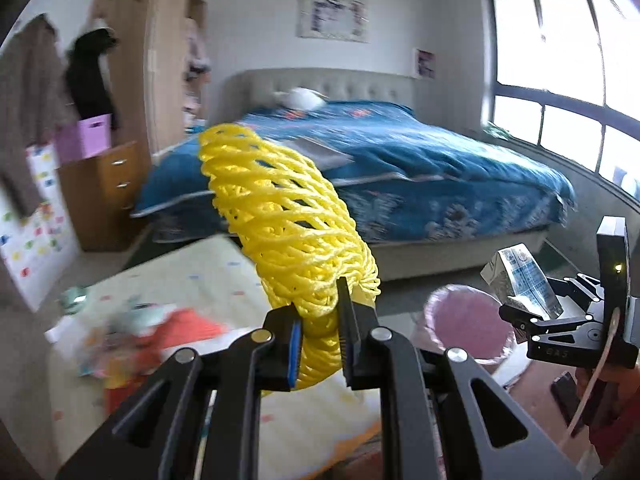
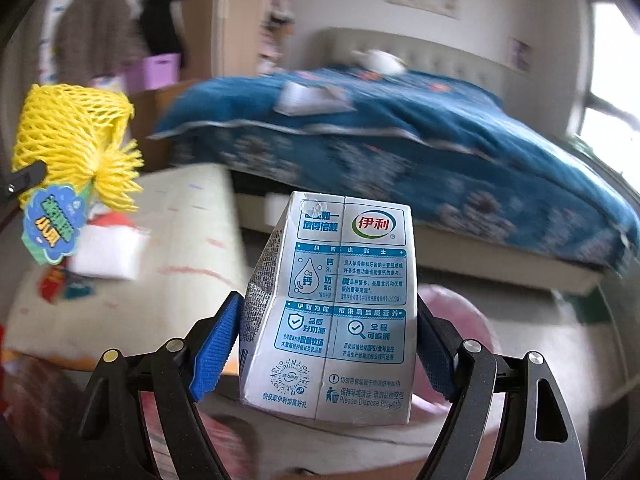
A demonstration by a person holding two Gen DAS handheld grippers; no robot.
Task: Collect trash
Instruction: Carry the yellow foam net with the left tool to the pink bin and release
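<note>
While printed with the 伊利 logo and "Please Dispose Properly", milk carton pinched upright in right gripper; yellow foam net clamped in left gripper, above pink bin, blue bed beyond.

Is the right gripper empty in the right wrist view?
No, the right gripper is shut on a white and blue milk carton, its blue pads pressing the carton's two sides.
</note>
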